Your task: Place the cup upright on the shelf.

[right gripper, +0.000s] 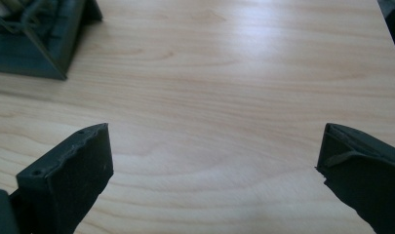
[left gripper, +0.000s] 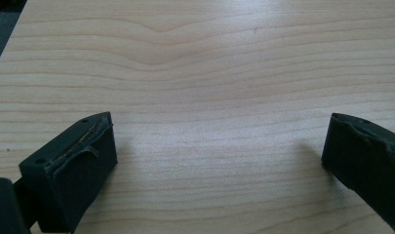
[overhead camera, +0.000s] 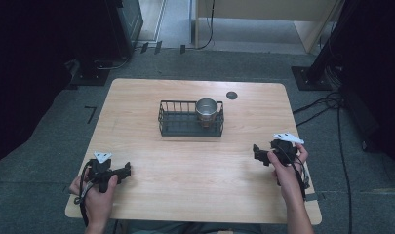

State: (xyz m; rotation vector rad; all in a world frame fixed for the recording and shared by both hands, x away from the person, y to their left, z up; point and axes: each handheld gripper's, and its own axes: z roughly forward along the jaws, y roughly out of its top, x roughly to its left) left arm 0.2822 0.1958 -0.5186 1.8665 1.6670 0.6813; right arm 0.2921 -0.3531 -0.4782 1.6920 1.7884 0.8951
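1. Nearest the camera, at the lower left of the high view, the left gripper [overhead camera: 123, 170] rests on the wooden table [overhead camera: 195, 165]; its own view shows both jaws spread wide with nothing but bare wood between them.
2. Moving toward the middle, a black wire basket [overhead camera: 171, 118] sits in the centre of the frame, well apart from both grippers.
3. Inside the basket's right end stands a metal cup [overhead camera: 207, 110], upright, its open mouth facing up and its side close to the basket's right wall.
4. That cup looks stiff and fairly light, but its smooth metal side is probably slippery; pinching the rim, one jaw inside and one outside, seems the surest hold, since the wire walls crowd its flanks.
5. At the lower right, the right gripper [overhead camera: 257, 152] is also released, jaws wide over empty tabletop, with a corner of the basket at the upper left of its own view.
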